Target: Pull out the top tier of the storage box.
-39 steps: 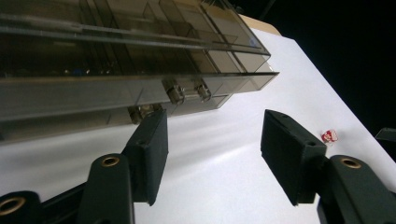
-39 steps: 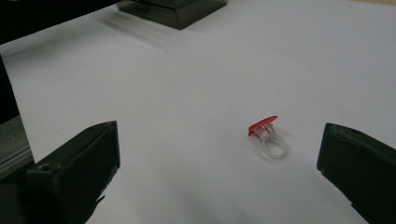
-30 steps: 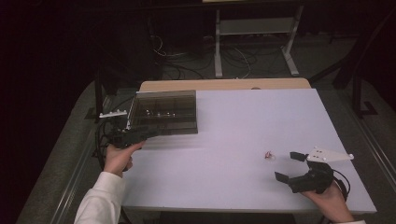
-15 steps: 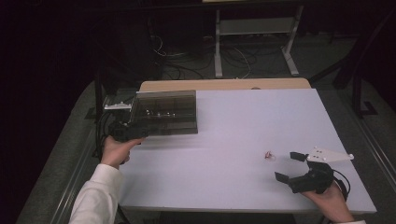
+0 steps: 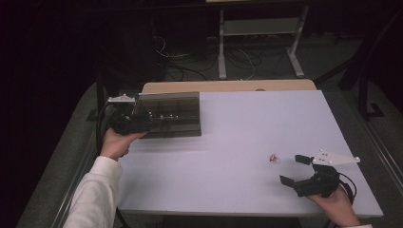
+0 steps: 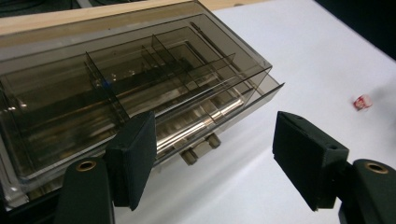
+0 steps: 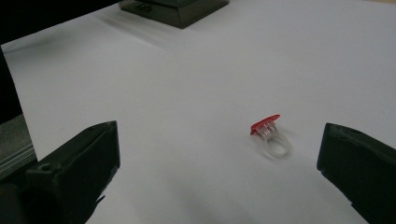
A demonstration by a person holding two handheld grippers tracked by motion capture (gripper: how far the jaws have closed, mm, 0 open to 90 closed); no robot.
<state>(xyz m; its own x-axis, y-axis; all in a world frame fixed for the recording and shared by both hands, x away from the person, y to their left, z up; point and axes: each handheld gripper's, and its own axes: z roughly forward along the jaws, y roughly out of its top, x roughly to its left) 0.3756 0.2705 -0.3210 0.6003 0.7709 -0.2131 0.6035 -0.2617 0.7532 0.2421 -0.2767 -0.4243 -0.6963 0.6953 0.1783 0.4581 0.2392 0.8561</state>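
At the far left of the white table (image 5: 237, 142), the left gripper (image 6: 215, 154) stands with jaws apart beside the smoky compartment box (image 5: 168, 114), one pad against its open front. Near right, the right gripper (image 5: 297, 171) gapes wide; the red-topped clear ring (image 7: 271, 135) lies just ahead of it, untouched.

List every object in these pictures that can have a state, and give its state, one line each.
smoked plastic box: lid raised, dividers showing, on the table's far left.
ring: lying loose on the table, untouched.
left gripper: jaws open, one pad by the box edge.
right gripper: open, empty, facing the ring.
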